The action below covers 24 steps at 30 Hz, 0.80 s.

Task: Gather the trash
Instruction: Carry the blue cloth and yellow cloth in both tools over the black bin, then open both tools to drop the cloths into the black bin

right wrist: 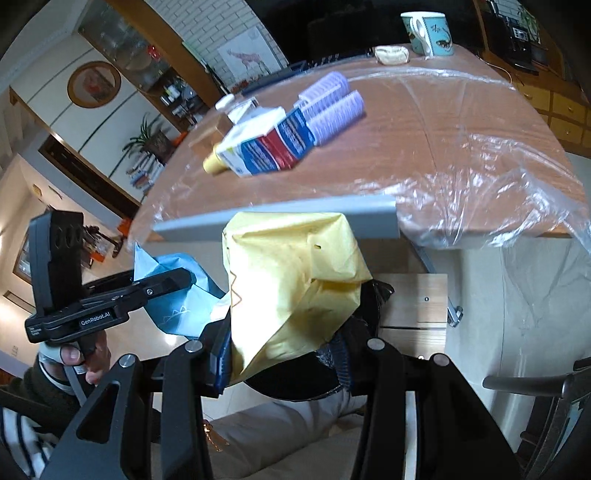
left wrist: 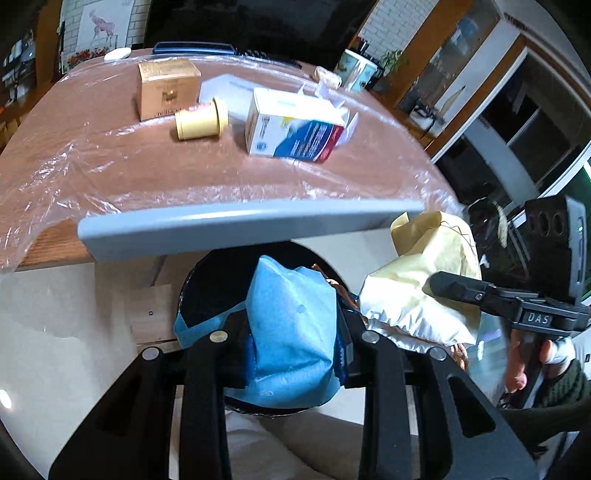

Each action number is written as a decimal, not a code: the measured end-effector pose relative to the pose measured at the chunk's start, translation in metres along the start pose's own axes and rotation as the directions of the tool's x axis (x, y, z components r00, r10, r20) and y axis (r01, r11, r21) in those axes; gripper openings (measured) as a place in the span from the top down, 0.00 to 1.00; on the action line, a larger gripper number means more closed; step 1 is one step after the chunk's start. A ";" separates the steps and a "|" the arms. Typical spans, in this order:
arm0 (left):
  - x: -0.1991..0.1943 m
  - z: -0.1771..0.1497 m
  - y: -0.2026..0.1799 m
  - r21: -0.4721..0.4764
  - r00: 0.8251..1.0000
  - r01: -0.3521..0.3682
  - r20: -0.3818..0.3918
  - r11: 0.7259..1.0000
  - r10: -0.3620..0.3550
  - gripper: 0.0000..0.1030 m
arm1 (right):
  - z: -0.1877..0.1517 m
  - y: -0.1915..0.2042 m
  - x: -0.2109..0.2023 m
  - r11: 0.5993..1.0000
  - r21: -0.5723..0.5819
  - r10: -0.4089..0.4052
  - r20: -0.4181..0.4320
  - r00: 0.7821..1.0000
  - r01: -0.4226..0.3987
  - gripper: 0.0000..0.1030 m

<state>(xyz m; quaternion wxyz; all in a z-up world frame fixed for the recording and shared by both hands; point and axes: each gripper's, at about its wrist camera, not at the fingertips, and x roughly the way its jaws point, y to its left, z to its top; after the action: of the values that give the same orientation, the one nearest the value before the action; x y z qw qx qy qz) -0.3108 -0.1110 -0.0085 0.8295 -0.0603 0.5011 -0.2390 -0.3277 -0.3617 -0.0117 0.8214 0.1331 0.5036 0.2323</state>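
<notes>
Both claws are over the black bin (left wrist: 207, 280) now, which sits on the floor just below the table's grey front edge (left wrist: 243, 229). Left gripper (left wrist: 291, 343) is clamped tight on a crumpled blue wrapper (left wrist: 291, 325), jaws as near closed as the paper allows, and the wad hangs right above the bin's mouth. Right gripper (right wrist: 284, 350) is pinched shut on a yellow bag (right wrist: 295, 280) w/ a white underside; that bag hangs over the bin's right side, top corner up against the grey edge. In the right wrist view the yellow bag covers most of the bin, only a dark rim (right wrist: 373, 295) peeking out. Bare fingers (left wrist: 517, 369) and a dark green sleeve show behind the right tool.

Up on the table (left wrist: 110, 158), beyond the bin, under clear plastic sheeting: a white-blue-red carton (left wrist: 295, 125) w/ its flaps open, nearest the bin. A yellow tub (left wrist: 199, 120) lies on its side left of the carton, a gold-brown box (left wrist: 166, 86) behind that. Purple hair rollers (right wrist: 332, 103) lie behind the carton in the right view. A teal mug (right wrist: 428, 31) stands at the far edge, well apart from the bin.
</notes>
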 end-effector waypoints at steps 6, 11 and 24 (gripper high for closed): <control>0.013 -0.009 0.001 0.026 0.998 -0.055 -0.028 0.998 0.056 0.68 | -0.007 0.002 0.019 0.998 -0.039 -0.044 -0.030 0.999 0.043 0.58; 0.024 -0.011 0.001 0.055 0.994 -0.095 -0.047 0.994 0.098 0.68 | -0.007 0.006 0.036 0.994 -0.075 -0.078 -0.054 0.995 0.074 0.58; 0.048 -0.015 0.006 0.100 0.984 -0.149 -0.083 0.984 0.158 0.68 | -0.007 0.009 0.074 0.977 -0.143 -0.169 -0.092 0.981 0.155 0.58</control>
<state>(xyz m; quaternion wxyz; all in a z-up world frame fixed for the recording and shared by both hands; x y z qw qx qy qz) -0.3034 -0.1253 -0.0563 0.8238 0.0282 0.5299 -0.1997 -0.3072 -0.3161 -0.0677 0.8174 0.0231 0.5379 0.2047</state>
